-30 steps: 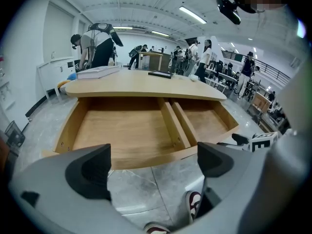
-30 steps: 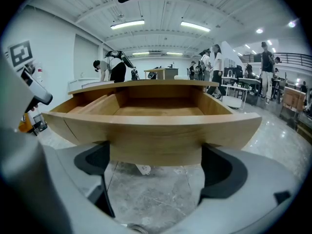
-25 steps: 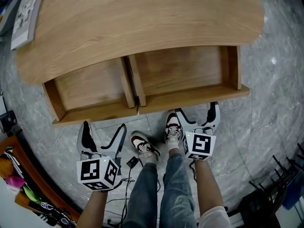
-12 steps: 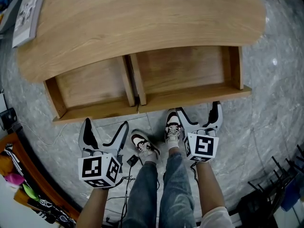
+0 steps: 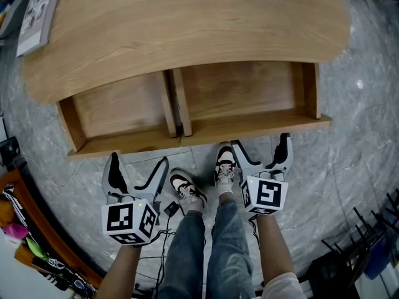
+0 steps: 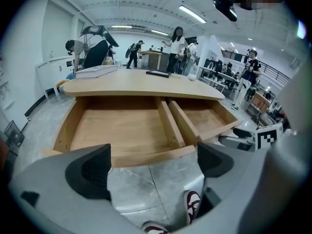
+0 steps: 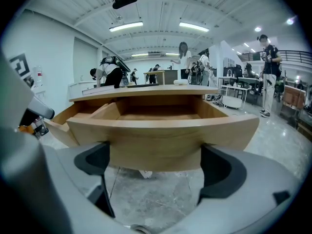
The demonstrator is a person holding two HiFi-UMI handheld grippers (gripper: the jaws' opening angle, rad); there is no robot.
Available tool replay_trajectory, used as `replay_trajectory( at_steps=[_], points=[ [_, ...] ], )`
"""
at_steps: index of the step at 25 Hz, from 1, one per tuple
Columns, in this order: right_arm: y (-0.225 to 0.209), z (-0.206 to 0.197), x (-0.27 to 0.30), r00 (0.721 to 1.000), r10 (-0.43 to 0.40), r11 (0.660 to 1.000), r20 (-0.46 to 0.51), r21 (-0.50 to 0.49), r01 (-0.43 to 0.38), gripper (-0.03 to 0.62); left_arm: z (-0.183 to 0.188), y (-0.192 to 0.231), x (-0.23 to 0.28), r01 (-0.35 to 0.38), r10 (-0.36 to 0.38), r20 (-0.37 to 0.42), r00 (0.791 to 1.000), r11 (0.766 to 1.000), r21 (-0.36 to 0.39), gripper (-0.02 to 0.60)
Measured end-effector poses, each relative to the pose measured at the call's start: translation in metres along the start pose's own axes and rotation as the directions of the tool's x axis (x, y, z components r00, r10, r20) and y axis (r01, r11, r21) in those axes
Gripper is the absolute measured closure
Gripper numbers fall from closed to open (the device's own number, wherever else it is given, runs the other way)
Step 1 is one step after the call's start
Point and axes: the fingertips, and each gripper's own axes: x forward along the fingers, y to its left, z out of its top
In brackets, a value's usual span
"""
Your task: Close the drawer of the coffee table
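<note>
Marble floor [image 5: 355,142] surrounds the table [image 5: 187,30], both drawers still pulled out. Your right gripper [image 5: 260,144], jaws spread and empty, has edged up to the right drawer [image 5: 243,92]. Your left gripper [image 5: 138,163], also spread, waits short of the left drawer [image 5: 118,114], so pushing seems imminent.

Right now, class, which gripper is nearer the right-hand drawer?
Right. The right gripper, open, sits just before the right-hand drawer; the left gripper hangs farther off, facing the left drawer.
</note>
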Motion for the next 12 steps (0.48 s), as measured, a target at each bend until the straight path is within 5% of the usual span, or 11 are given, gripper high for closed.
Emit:
replay_trajectory(
  at_steps=[12],
  points=[
    [0.0,0.012,0.008,1.0,-0.004,1.0,0.017,0.005,0.004,0.006,-0.004,0.003,0.0,-0.009,0.009,-0.004,1.0,1.0,-0.017,0.034]
  ],
)
